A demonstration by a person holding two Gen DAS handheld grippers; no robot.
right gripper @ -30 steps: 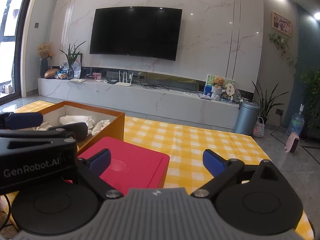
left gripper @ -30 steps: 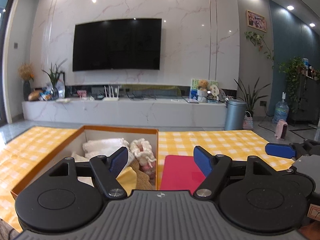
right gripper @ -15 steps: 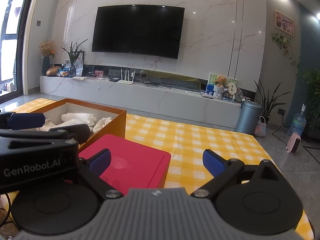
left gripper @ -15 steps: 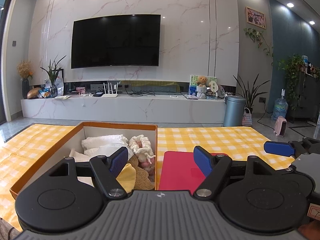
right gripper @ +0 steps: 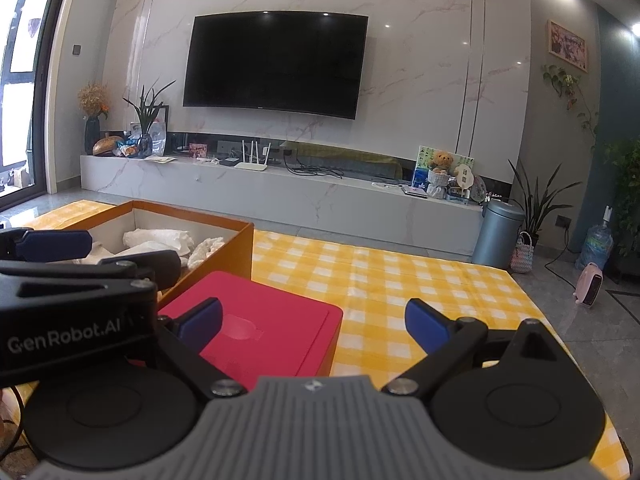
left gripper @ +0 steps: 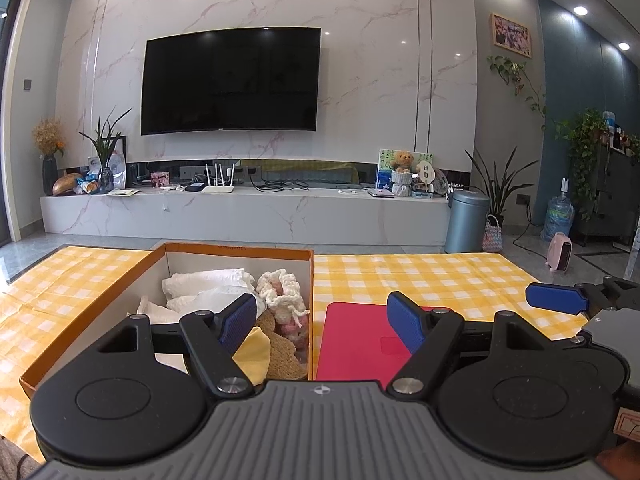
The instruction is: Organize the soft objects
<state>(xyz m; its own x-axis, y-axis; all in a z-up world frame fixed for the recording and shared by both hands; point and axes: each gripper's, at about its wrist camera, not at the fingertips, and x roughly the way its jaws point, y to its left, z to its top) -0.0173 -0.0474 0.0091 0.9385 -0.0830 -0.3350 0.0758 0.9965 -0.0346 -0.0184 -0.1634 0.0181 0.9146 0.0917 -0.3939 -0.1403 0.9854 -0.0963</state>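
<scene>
Yellow-checked cloth (left gripper: pixel 420 280) covers the bench, the widest thing in front of me. On it stands the orange cardboard box (left gripper: pixel 240 249), open at the top with white inner walls; everything else I place against that box. Just beside the box's right wall, touching or nearly so, lies a flat red lid-like case (right gripper: pixel 272 328) with a shallow dent in its top. Inside the box, white folded cloths (left gripper: pixel 208 286) fill the far left part. A cream and pink knitted toy (left gripper: pixel 282 296) sits against the right wall of the box. Nearer than the toy lies a brown woven piece (left gripper: pixel 280 356), and left of that a yellow soft item (left gripper: pixel 252 354).

Hovering over the near edge of the box and the red case, the left tongs (left gripper: pixel 322 322) stand wide open with nothing between their blue pads; the left pad is over the box, the right pad over the case. Right of the box, over the case and the checked cloth, the right tongs (right gripper: pixel 312 322) are also spread wide and hold nothing.
</scene>
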